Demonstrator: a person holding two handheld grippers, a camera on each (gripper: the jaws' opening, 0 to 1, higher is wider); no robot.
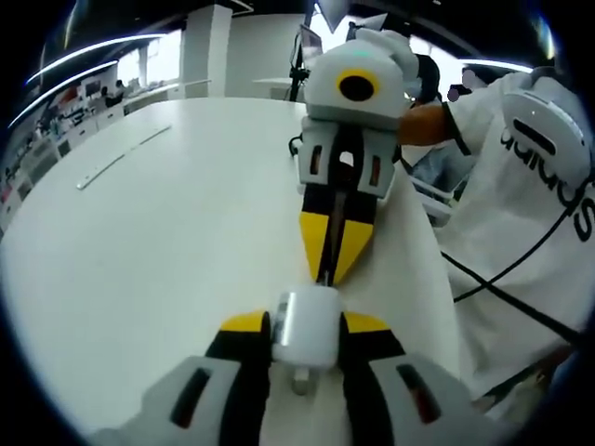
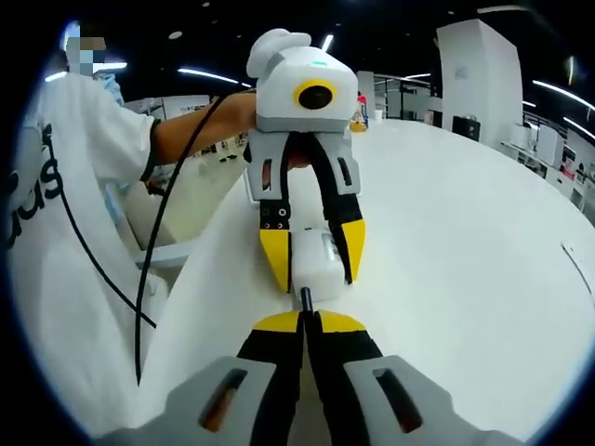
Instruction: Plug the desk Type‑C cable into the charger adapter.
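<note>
Cable (image 2: pixel 304 299) tip hidden between right hand-held gripper (image 2: pixel 305 321) jaws, meeting adapter (image 2: pixel 316 265).

Charger adapter (image 1: pixel 305 327): white plastic, smooth, slight gloss, clamped in the left gripper (image 1: pixel 304 327). Gripper bodies were pale matt plastic; the jaw tips looked yellow and black, matt, perhaps rubbery. Right gripper (image 2: pixel 304 321) pinched a thin black cable (image 2: pixel 304 299), dull finish. Table (image 1: pixel 167 242): white, smooth, faint sheen. The person's shirt (image 2: pixel 65 232) was white cloth, soft, creased, with dark print.

White table (image 1: pixel 149 242), thin strip (image 1: pixel 121 158)
</note>
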